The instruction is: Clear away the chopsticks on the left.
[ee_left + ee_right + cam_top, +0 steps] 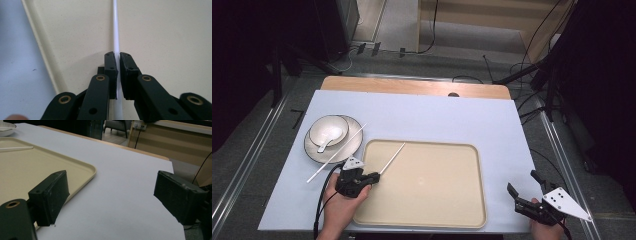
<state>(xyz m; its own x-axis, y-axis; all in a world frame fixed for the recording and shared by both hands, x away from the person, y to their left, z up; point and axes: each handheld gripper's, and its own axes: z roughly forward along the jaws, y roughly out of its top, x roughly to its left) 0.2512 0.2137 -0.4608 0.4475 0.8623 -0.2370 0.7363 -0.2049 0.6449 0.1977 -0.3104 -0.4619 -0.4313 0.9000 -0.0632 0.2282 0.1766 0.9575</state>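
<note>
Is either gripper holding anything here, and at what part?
The left gripper is shut on a white chopstick, pinching it near its near end, over the tray. The right gripper is open and holds nothing.

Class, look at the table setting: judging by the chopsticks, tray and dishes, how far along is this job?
Done: nothing lies fully on the tray yet. In hand: the left hand-held gripper is shut on one chopstick over the tray. Left: the second chopstick across the plate, plus bowl and spoon. The right hand-held gripper is open.
</note>
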